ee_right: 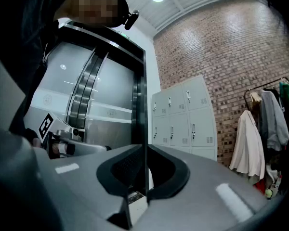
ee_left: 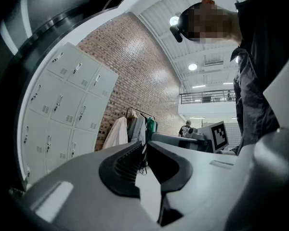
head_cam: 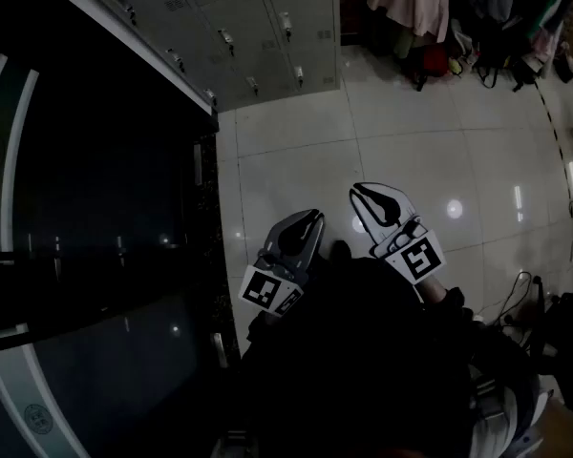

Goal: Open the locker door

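Two tools are in view. The left tool [head_cam: 315,216] [ee_left: 144,146] and the right tool [head_cam: 357,191] [ee_right: 145,148] both have their jaws closed and grip nothing. They hover side by side over the glossy white tiled floor [head_cam: 296,151]. One bank of lockers [head_cam: 258,27] [ee_left: 62,105] [ee_right: 183,119] stands at the upper left of the head view, well apart from both tools. It is pale grey and three columns wide. Every door seen is shut, and each has a small handle and a vent slot.
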Demonstrator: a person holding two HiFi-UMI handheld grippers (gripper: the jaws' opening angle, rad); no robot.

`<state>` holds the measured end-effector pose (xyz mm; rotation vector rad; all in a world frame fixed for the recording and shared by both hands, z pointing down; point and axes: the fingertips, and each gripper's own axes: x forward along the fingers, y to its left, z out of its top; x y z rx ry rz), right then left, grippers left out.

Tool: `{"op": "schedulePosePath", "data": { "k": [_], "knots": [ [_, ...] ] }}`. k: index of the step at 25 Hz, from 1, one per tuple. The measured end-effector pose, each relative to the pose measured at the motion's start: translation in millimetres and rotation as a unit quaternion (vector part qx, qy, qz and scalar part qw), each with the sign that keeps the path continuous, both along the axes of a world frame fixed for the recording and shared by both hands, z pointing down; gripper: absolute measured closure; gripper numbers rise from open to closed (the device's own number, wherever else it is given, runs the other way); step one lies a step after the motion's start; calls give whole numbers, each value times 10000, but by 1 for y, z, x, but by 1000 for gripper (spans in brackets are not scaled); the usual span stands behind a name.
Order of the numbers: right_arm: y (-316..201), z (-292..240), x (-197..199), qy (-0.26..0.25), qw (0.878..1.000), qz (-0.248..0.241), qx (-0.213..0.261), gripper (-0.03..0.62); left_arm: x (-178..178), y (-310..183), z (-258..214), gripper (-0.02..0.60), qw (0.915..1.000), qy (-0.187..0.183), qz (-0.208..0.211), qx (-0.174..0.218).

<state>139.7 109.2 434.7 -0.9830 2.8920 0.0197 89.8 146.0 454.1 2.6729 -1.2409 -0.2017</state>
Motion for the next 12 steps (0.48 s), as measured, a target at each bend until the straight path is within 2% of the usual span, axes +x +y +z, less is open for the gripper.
{"op": "schedulePosePath", "data": {
  "k": [12],
  "knots": [
    [0, 1, -1, 38, 10000, 85, 27, 593, -1, 1, -1, 534, 10000, 71, 51, -13]
  ]
}}
